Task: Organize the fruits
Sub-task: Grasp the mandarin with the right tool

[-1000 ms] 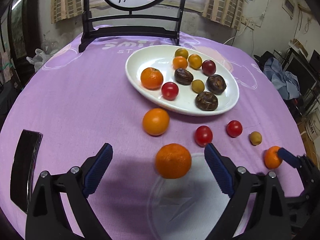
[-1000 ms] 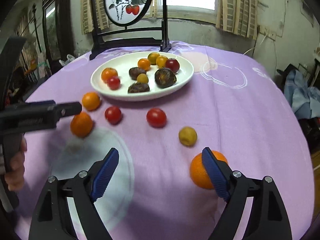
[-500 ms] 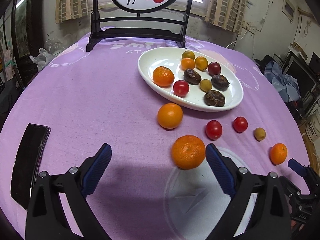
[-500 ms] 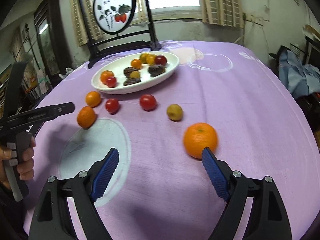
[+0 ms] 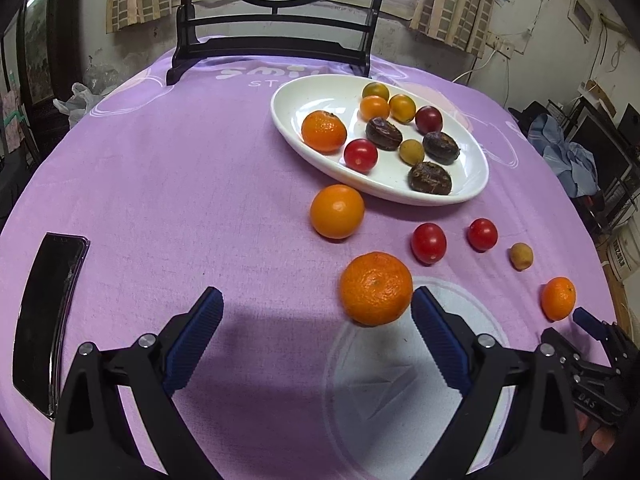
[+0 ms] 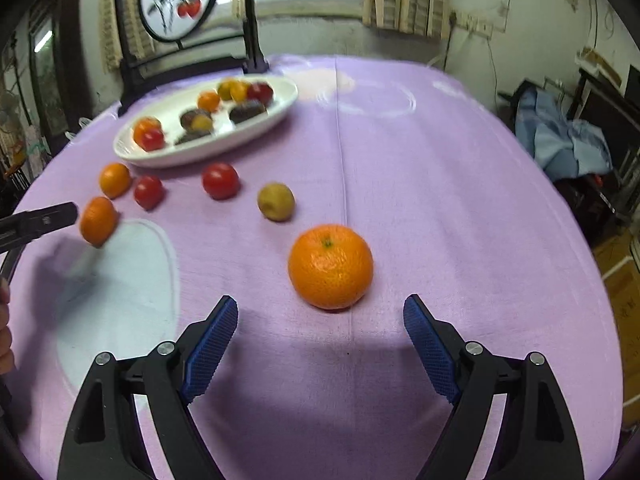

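A white oval plate point(image 5: 304, 104) holds several fruits: a mandarin, tomatoes, dark dates and small yellow fruits. Loose on the purple cloth lie an orange point(image 5: 337, 211), a mandarin point(image 5: 376, 288), two red tomatoes point(image 5: 429, 242), a small yellow fruit point(image 5: 521, 256) and a second mandarin point(image 5: 558, 298). My left gripper point(image 5: 316, 320) is open, the near mandarin just inside its right finger. My right gripper point(image 6: 320, 328) is open, just short of the second mandarin point(image 6: 330, 266). The plate also shows in the right wrist view point(image 6: 280, 92).
A black phone point(image 5: 46, 316) lies at the left table edge. A dark wooden stand with a round painted screen point(image 5: 276, 46) stands behind the plate. A pale round print point(image 5: 400, 380) marks the cloth under the left gripper. Blue clothes point(image 6: 560, 140) lie off the table's right.
My left gripper has shifted left, so the near mandarin now sits by its right finger. My right gripper has pulled back and swung, bringing the second mandarin between its fingers' line.
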Available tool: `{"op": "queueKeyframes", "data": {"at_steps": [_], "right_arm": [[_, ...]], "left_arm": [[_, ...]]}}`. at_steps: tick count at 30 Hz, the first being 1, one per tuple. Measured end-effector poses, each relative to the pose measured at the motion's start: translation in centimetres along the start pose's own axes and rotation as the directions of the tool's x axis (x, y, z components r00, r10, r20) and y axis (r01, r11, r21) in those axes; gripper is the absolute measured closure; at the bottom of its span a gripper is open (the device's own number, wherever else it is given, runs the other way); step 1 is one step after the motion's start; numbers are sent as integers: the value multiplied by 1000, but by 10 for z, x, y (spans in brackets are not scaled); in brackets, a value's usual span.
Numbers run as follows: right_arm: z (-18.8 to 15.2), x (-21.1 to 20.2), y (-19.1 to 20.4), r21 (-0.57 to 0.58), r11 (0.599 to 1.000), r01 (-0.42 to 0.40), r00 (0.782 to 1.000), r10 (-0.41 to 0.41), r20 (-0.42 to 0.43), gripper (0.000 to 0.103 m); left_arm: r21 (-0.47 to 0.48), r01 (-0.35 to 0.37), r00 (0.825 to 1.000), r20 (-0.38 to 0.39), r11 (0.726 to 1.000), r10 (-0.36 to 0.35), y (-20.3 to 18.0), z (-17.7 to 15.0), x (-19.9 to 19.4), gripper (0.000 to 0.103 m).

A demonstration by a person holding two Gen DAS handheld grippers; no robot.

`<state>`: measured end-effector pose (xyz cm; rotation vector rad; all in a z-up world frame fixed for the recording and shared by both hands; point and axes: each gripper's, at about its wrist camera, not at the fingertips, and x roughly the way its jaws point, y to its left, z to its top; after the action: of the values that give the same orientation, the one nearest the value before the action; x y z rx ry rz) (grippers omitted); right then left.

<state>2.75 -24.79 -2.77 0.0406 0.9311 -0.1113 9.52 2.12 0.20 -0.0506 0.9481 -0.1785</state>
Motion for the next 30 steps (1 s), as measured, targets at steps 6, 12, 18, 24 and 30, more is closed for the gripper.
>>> {"op": "queueKeyframes", "data": {"at_steps": [6, 12, 18, 24, 30], "right_arm": [[16, 15, -2, 4, 1000, -2, 1000, 2, -29, 35], [20, 8, 13, 2, 998, -61, 998, 61, -31, 57], [24, -11, 46, -59, 985, -160, 987, 160, 0, 57], [20, -13, 61, -91, 979, -183, 982, 186, 26, 57], [16, -17, 48, -73, 979, -190, 980, 193, 41, 57]], "left_arm": [[10, -3, 1000, -10, 1000, 3, -2, -1, 3, 10], [24, -2, 1000, -22, 1000, 3, -5, -3, 6, 10], [38, 2, 1000, -30, 999, -1, -9, -5, 8, 10], [52, 15, 999, -36, 999, -13, -14, -8, 11, 10], [90, 17, 999, -48, 996, -12, -24, -13, 18, 10]]}}
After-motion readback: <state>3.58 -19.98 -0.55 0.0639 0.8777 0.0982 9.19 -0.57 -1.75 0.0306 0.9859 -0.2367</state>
